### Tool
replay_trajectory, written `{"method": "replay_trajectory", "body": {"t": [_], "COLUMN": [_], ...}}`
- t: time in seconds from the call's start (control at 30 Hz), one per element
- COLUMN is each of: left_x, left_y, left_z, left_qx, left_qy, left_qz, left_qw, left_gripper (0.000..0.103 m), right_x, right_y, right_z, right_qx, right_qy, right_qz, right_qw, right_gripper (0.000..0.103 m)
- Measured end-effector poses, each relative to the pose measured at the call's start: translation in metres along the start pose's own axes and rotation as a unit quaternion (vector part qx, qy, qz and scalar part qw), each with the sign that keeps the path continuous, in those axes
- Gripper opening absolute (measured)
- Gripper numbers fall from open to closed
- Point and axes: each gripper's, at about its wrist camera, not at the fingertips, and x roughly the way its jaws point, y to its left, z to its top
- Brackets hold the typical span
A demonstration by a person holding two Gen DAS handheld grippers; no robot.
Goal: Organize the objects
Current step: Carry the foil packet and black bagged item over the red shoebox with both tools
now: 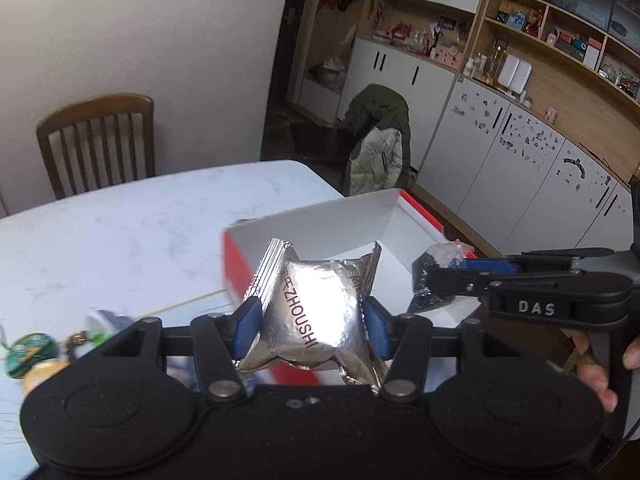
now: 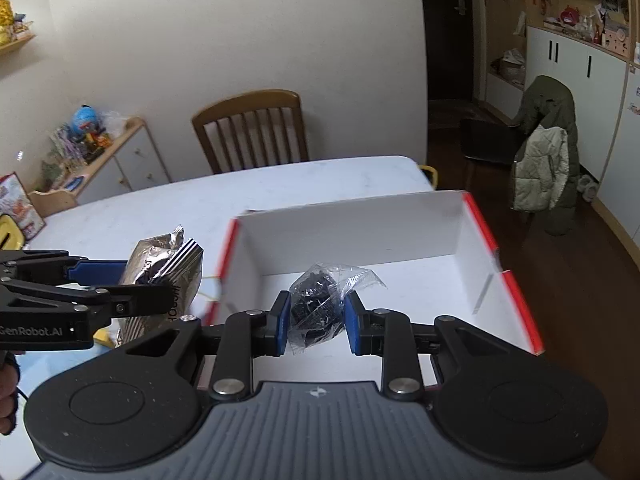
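The left gripper (image 1: 312,322) grasps a silver foil packet (image 1: 314,306) at the near left edge of a red-and-white box (image 2: 500,256) on the white surface (image 1: 120,232); the right gripper (image 2: 316,322) clenches a clear-wrapped dark bundle (image 2: 318,304) over the box interior.
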Motion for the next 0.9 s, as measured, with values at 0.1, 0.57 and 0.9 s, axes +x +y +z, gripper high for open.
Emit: {"method": "replay_trajectory", "body": {"t": [0.1, 0.57, 0.9], "left_x": [0.021, 0.132, 0.187], "left_y": [-0.012, -0.044, -0.046], "left_z": [0.006, 0.026, 0.023], "left_qx": [0.0, 0.004, 0.026], "left_qy": [0.012, 0.085, 0.139], "left_qz": [-0.001, 0.027, 0.046], "left_qw": [0.9999, 0.996, 0.9889], "left_gripper": [0.054, 0.054, 0.054], "right_x": [0.012, 0.078, 0.115], "right_y": [-0.018, -0.073, -0.082], "right_z": [0.002, -0.002, -0.007], "right_qx": [-0.005, -0.019, -0.045], "right_qy": [0.007, 0.063, 0.116], "right_qz": [-0.008, -0.034, -0.018], "right_qw": [1.0, 0.997, 0.992], "right_gripper": [0.027, 0.027, 0.027]}}
